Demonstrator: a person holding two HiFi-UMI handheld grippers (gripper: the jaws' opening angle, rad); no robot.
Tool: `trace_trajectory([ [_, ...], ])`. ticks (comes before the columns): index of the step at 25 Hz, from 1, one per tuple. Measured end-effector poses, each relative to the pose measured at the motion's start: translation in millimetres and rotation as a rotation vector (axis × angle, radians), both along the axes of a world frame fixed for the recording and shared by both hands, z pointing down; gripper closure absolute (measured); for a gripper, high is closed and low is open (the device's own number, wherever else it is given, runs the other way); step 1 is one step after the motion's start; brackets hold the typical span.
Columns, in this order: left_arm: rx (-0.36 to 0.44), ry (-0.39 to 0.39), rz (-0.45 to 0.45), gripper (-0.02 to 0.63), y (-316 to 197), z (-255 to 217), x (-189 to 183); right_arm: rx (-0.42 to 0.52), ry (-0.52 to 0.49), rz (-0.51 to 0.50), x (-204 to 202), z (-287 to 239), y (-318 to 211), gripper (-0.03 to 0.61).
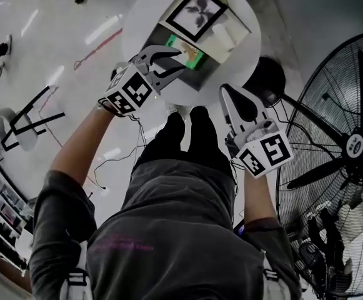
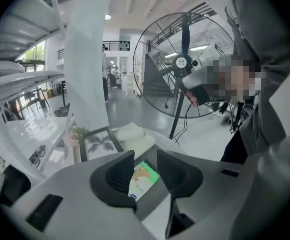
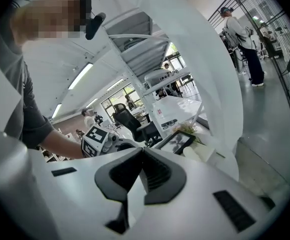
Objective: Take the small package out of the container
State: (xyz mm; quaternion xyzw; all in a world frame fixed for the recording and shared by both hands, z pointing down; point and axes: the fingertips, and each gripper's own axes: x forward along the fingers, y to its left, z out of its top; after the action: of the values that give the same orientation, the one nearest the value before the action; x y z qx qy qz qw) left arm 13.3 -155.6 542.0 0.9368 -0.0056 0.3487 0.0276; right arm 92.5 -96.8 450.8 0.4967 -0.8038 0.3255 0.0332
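Note:
The small green package [image 1: 191, 54] lies in a dark grey container [image 1: 158, 40] on the round white table [image 1: 139, 24]. My left gripper [image 1: 180, 59] hovers over the container's near side, its jaws apart. In the left gripper view the package [image 2: 144, 180] shows through the gap of this gripper [image 2: 145, 159], below the pads, and neither pad presses on it. My right gripper [image 1: 227, 92] is held off the table's near right edge. The right gripper view shows its jaws [image 3: 142, 154] closed together with nothing between them.
A framed leaf picture [image 1: 198, 12] and a white rolled cloth [image 1: 225, 35] sit at the back of the table beside the container. A large black standing fan [image 1: 355, 144] is close on the right. The person's legs are just below the table's near edge.

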Motion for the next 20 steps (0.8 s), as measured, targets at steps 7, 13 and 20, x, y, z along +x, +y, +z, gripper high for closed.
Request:
trace_trajectory([
  [7,0.048,-0.139,0.142,0.405,1,49,10,-0.051,-0.012,0.014,9,24,9,0.557],
  [13,0.130,-0.263,0.240,0.368,4,83,12,-0.079,-0.029,0.010,9,37,14,0.557],
  [20,0.214,-0.389,0.339,0.336,3,111,17,-0.103,-0.036,0.005,13,49,18,0.557],
])
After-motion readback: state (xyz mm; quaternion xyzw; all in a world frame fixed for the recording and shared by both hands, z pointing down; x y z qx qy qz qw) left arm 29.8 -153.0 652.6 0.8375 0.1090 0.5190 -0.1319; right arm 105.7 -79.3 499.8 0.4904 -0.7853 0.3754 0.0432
